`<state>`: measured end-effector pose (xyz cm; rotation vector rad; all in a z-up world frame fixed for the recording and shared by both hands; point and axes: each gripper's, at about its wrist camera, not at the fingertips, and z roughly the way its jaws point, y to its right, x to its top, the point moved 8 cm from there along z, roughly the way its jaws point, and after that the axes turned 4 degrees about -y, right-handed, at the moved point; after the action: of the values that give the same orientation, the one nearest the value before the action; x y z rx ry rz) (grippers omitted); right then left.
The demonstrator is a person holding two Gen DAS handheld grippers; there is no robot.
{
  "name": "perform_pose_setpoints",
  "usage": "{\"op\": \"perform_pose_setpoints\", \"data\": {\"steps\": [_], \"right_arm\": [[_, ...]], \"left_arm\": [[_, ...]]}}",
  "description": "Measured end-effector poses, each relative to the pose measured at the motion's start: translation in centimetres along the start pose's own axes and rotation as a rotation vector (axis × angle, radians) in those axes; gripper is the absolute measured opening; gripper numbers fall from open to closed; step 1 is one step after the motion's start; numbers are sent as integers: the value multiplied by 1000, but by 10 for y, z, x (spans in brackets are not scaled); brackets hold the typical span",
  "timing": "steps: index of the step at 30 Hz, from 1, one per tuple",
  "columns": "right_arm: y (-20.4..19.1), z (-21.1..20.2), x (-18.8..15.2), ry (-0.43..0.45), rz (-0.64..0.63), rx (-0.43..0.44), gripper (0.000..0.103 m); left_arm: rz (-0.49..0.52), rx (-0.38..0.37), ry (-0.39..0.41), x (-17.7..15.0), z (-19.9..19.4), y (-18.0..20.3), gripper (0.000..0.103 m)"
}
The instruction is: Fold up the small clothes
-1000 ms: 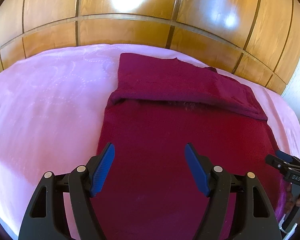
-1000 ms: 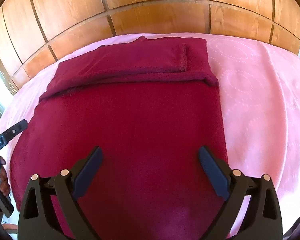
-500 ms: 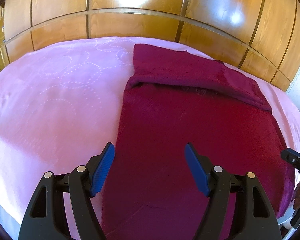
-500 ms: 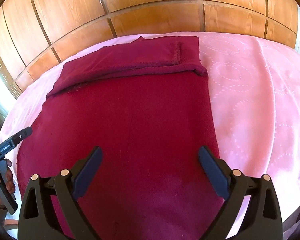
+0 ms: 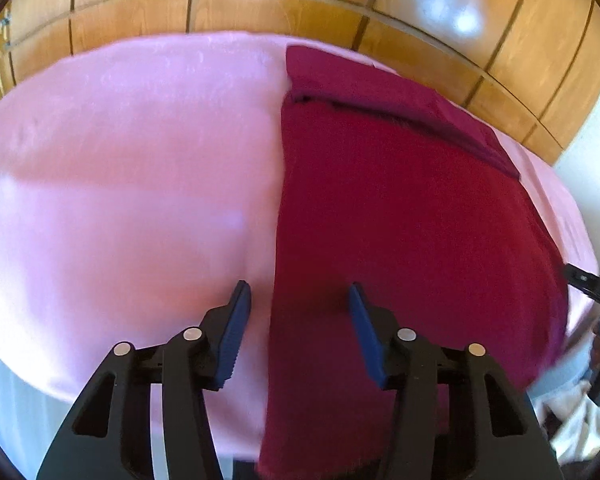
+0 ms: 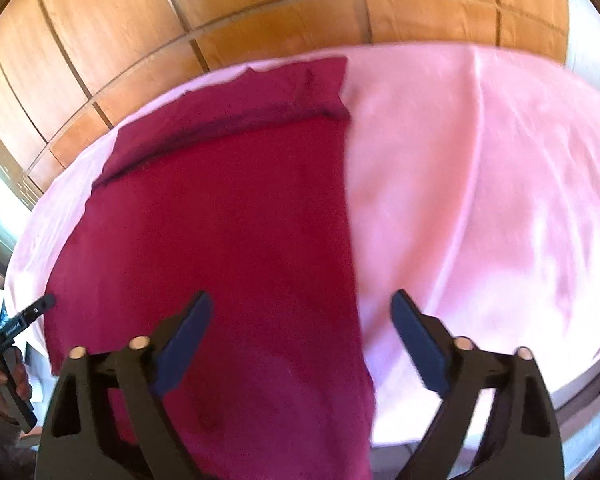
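Domestic bedroom (likely); pink bedspread (image 5: 120, 184) filling frame centre; glossy wooden panelled wardrobe doors (image 6: 260, 4) along the top; white wall (image 5: 596, 184) at right edge.

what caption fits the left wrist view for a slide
Open left hand-held gripper straddling the left edge of a partly folded maroon garment on a pink blanket.

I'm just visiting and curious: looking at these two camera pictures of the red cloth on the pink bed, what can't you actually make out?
- Maroon garment: its near hem, cut off by the bottom edge in both views and hidden behind the left gripper and right gripper.
- What kind of garment it is: unclear; its far end is folded over.
- Pink bedspread: its pattern, lost to motion blur in both views.
- Under the fold: hidden.
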<state>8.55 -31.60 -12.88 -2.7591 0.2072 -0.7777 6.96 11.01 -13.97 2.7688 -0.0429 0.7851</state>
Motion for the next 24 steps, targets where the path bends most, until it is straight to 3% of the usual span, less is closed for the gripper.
{"op": "perform_pose_setpoints", "data": {"steps": [3, 5, 6, 8, 9, 11, 15, 17, 21, 24], "right_arm": [[10, -2, -24, -54, 23, 13, 68], [12, -1, -39, -91, 35, 28, 54], [13, 1, -48, -118, 41, 37, 50], [12, 6, -61, -152, 40, 47, 42], [11, 10, -66, -163, 33, 47, 39], [6, 12, -69, -179, 25, 66, 13], [-15, -12, -62, -185, -82, 117, 9], [-26, -28, -51, -164, -106, 182, 8], [-55, -64, -10, -43, -120, 342, 8], [-58, -63, 22, 25, -68, 391, 8]], "left_arm": [[0, -23, -33, -20, -7, -1, 50], [4, -49, -53, -29, -9, 2, 49], [1, -72, -76, -35, -8, 5, 39], [9, -78, -103, -43, -4, 8, 31], [22, -75, -104, -45, -3, 9, 18], [44, -97, -115, -44, -5, 13, 11], [91, -152, -96, -34, -27, 19, 10], [68, -225, -84, -22, -38, 21, 10], [25, -344, -18, 11, -55, 31, 10], [-7, -403, 34, 44, -54, 39, 10]]}}
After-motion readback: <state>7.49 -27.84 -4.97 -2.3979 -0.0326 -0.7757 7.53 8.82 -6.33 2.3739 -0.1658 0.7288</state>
